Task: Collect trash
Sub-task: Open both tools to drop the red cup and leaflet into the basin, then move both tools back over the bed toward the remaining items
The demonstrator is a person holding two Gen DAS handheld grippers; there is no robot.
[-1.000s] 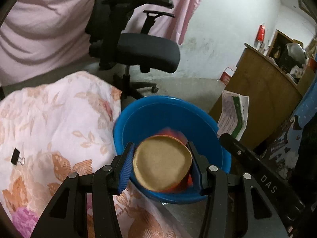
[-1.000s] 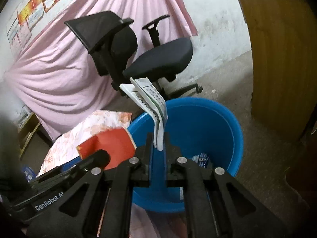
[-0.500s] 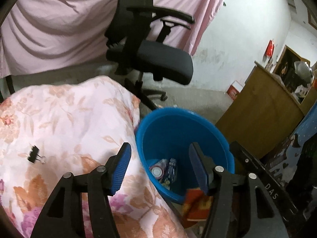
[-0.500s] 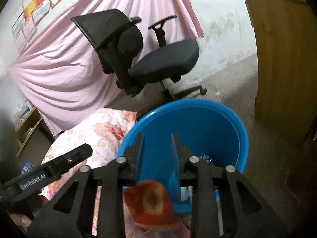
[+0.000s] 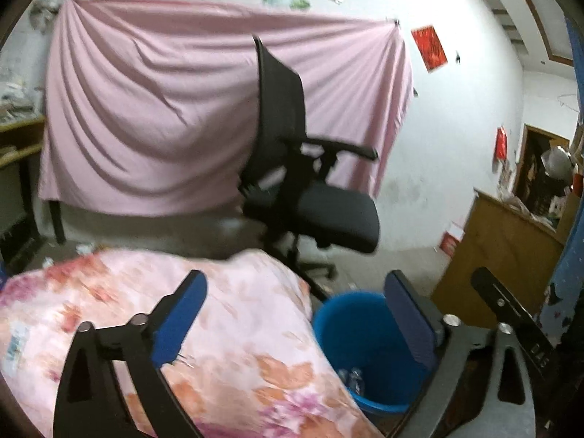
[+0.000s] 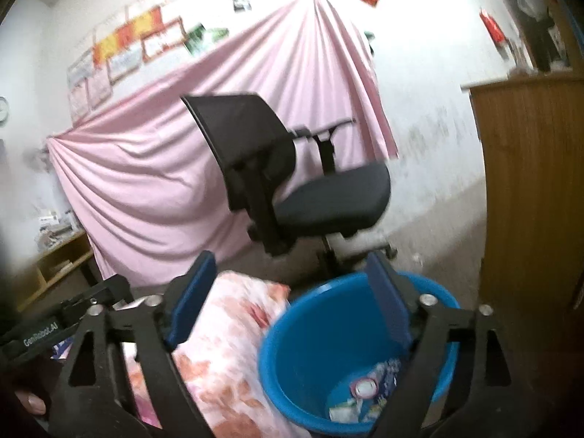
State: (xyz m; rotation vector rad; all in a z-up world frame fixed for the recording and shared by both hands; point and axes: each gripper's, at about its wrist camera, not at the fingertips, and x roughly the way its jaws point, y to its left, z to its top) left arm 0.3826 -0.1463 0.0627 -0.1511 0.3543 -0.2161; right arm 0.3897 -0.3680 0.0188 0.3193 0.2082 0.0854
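A blue plastic bin (image 5: pixel 368 343) stands on the floor beside a table under a pink floral cloth (image 5: pixel 226 332). Trash lies at its bottom: clear bottles in the left wrist view (image 5: pixel 352 377), a bottle and paper wrappers in the right wrist view (image 6: pixel 365 390). My left gripper (image 5: pixel 295 325) is open and empty, raised above the table edge and the bin. My right gripper (image 6: pixel 292 303) is open and empty too, above the near left rim of the bin (image 6: pixel 328 332).
A black office chair (image 5: pixel 303 189) stands behind the bin before a hanging pink sheet (image 5: pixel 164 120). A wooden cabinet (image 6: pixel 529 189) stands to the right of the bin. A small label lies on the cloth at far left (image 5: pixel 14 343).
My left gripper let go of the round paper container and my right let go of the folded leaflet; both dropped to the bin. Both grippers opened wide and rose, tilting up.
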